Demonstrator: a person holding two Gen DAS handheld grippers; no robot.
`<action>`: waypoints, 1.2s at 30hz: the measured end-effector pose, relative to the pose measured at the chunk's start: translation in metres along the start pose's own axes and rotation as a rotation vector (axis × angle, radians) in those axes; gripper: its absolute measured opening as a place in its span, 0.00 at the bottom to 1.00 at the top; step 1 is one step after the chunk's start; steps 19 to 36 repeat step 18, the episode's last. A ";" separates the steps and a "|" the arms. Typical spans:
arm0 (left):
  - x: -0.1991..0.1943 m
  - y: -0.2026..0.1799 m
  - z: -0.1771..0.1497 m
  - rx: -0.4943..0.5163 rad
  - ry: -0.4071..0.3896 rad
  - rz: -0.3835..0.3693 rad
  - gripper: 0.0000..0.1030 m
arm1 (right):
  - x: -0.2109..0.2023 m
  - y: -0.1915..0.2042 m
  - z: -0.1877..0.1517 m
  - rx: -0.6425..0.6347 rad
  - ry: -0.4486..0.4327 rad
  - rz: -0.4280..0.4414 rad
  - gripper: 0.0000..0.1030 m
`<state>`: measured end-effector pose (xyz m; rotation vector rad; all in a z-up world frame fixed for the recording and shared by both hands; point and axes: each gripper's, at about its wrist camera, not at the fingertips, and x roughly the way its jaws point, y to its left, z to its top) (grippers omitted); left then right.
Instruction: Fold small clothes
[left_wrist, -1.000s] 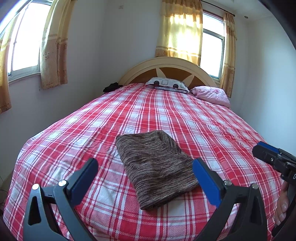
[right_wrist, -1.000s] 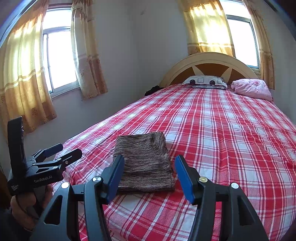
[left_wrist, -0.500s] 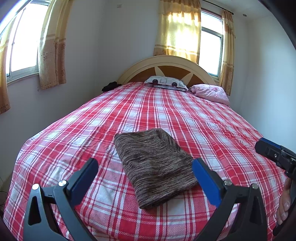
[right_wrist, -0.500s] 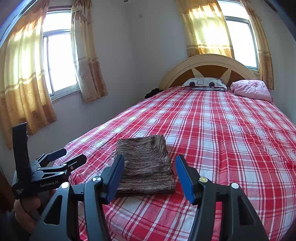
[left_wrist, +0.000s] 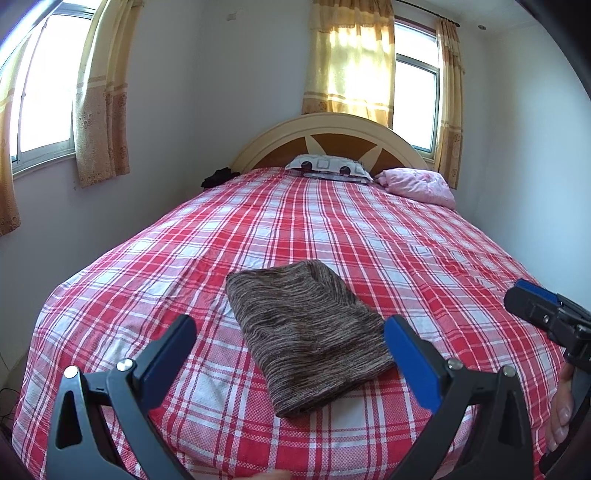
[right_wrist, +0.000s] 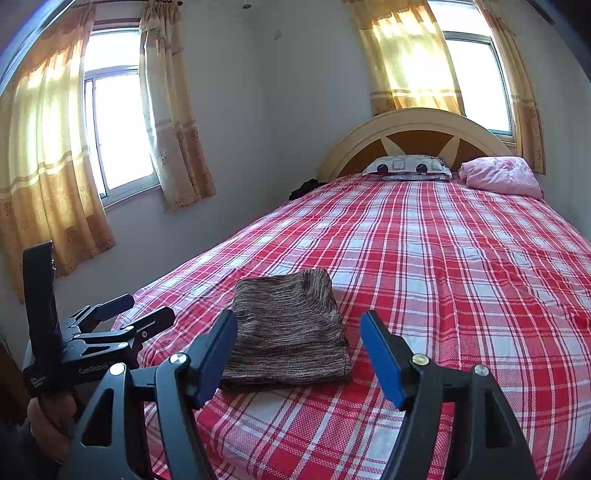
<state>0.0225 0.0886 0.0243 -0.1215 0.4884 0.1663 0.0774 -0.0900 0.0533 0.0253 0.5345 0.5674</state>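
Note:
A brown striped knit garment (left_wrist: 306, 332) lies folded into a flat rectangle on the red plaid bed sheet (left_wrist: 332, 229), near the foot of the bed. It also shows in the right wrist view (right_wrist: 288, 328). My left gripper (left_wrist: 290, 339) is open and empty, held back above the foot of the bed, short of the garment. My right gripper (right_wrist: 297, 332) is open and empty, also short of the garment. The right gripper shows at the right edge of the left wrist view (left_wrist: 546, 317), and the left gripper at the left of the right wrist view (right_wrist: 122, 317).
A patterned pillow (left_wrist: 330, 168) and a pink bundle (left_wrist: 417, 184) lie at the headboard (left_wrist: 332, 129). A dark item (left_wrist: 218, 177) sits at the bed's far left corner. Walls stand close on the left and right. Curtained windows (right_wrist: 114, 129) are on two walls.
Both grippers have drawn back and tilted up slightly; the garment sits a little lower and farther in both views. The garment itself has not moved.

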 end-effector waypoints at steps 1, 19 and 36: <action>-0.001 0.000 0.001 0.002 -0.003 0.004 1.00 | 0.000 0.000 0.000 0.000 -0.001 -0.002 0.68; 0.001 -0.004 -0.002 0.026 -0.002 -0.060 1.00 | 0.005 0.003 -0.011 -0.005 0.022 0.010 0.68; 0.001 -0.004 -0.002 0.026 -0.002 -0.060 1.00 | 0.005 0.003 -0.011 -0.005 0.022 0.010 0.68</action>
